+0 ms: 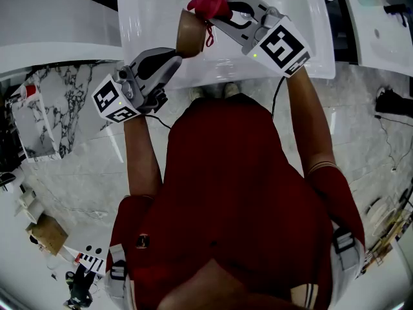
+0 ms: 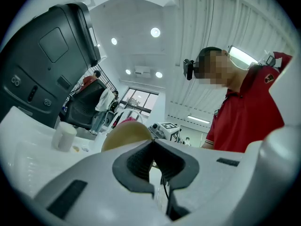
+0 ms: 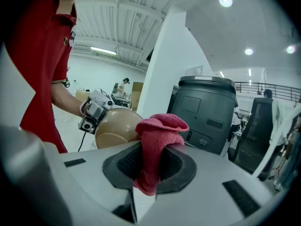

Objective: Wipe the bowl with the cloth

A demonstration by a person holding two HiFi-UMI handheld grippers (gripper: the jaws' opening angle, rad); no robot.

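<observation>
A tan bowl [image 1: 189, 34] is held up on its side over the white basin [image 1: 290, 5]. My left gripper [image 1: 175, 58] is shut on the bowl's rim from below left. In the left gripper view the bowl [image 2: 126, 134] shows just behind the closed jaws of the left gripper [image 2: 151, 145]. My right gripper [image 1: 218, 15] is shut on a red cloth [image 1: 210, 2], which presses against the bowl's upper edge. In the right gripper view the cloth [image 3: 159, 131] bulges out of the right gripper [image 3: 149, 161] and touches the bowl [image 3: 115, 128], with the left gripper [image 3: 94, 109] behind it.
A large black bin [image 3: 207, 112] stands beyond the bowl and also shows as the bin [image 2: 47, 65] in the left gripper view. A white cup [image 2: 64, 136] sits on the white counter. A second basin [image 1: 387, 37] lies at the right. Marble floor [image 1: 77, 166] surrounds the person.
</observation>
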